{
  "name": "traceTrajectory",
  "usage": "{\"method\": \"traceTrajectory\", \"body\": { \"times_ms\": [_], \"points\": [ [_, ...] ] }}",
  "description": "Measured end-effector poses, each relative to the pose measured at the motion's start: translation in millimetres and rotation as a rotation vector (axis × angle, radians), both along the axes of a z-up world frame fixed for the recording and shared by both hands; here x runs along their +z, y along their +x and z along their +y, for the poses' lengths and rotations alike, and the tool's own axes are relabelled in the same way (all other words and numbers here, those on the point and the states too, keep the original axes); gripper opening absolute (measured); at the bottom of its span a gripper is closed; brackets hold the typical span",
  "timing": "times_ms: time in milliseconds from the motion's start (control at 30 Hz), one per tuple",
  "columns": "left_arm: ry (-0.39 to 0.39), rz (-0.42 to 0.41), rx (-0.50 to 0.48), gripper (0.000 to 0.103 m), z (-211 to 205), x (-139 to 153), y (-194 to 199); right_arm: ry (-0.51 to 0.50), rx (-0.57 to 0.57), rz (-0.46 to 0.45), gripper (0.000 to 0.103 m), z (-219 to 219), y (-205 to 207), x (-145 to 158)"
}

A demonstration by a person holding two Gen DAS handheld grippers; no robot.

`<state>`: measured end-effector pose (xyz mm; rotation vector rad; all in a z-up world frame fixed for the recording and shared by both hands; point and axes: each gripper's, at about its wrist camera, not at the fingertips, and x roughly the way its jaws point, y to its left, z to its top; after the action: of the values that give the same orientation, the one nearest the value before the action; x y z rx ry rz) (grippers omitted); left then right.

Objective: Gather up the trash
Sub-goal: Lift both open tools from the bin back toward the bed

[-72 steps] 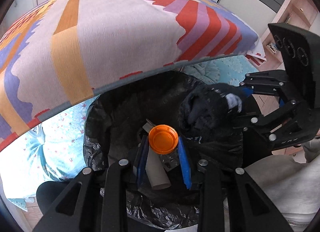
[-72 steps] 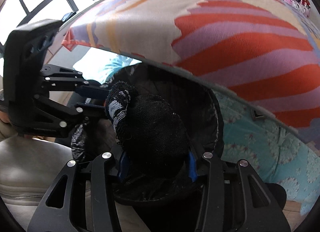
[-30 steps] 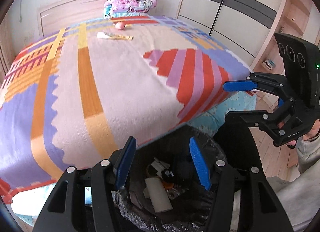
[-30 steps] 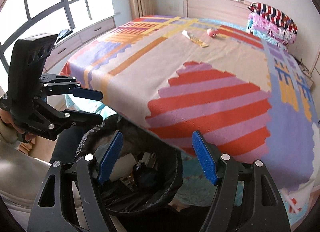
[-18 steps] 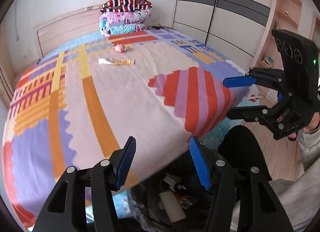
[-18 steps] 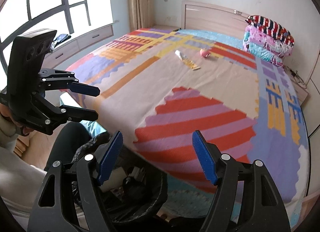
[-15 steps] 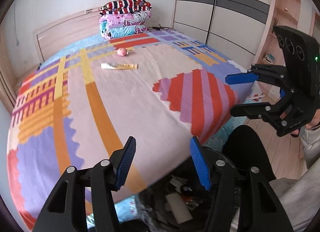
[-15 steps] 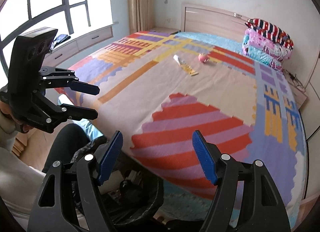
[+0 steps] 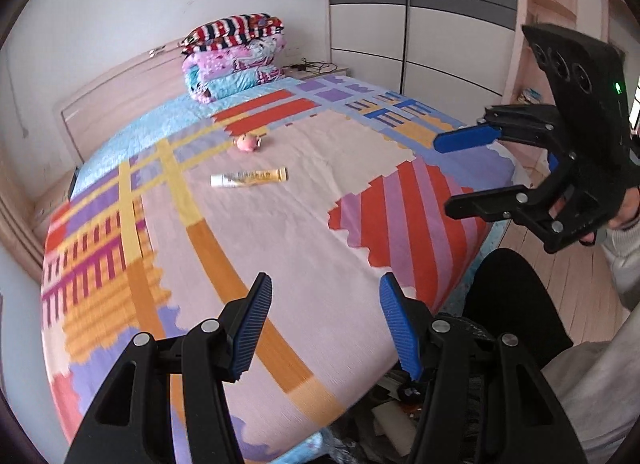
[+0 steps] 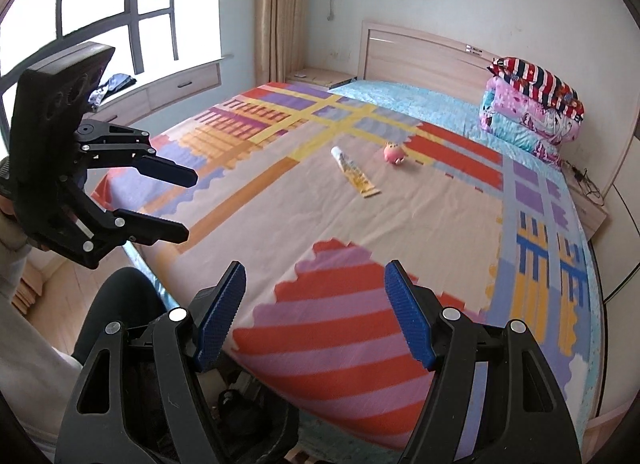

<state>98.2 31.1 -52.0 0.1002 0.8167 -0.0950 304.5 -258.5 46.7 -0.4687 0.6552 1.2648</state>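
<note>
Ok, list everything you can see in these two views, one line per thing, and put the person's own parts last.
Patterned multicolour bedspread: one, covers the bed.
Yellow-and-white squeeze tube: one, lying flat mid-bed.
Small pink round toy: one, beyond the tube, apart from it.
Folded quilts: one stack, striped on pink and blue, by the headboard.
Pale wooden headboard: one, against the wall.
White wardrobe with grey bands: one, beside the bed.
Black-lined trash bin: one, at the bed's foot, litter inside.
Left tongs: black, blue pads, open, empty.
Right tongs: same, open, empty.
</note>
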Motion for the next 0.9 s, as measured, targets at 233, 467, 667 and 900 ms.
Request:
{"method": "traceTrajectory", "body": {
  "times_ms": [233,467,667,900],
  "points": [
    [0.040,-0.004,-0.029,0.054,7,9,21,0.015,-0.001,-0.012,0.071,22,20,8],
    [0.063,0.016,-0.086,0.054,25,10,50,0.009,-0.016,-0.032,0.071,51,45,9],
    [0.139,0.057,-0.102,0.054,44,2,81,-0.002,-0.028,-0.012,0.071,76,71,0],
    [0.167,0.109,-0.140,0.054,74,-13,120,-0.021,-0.032,0.012,0.071,107,100,-11]
  ]
}}
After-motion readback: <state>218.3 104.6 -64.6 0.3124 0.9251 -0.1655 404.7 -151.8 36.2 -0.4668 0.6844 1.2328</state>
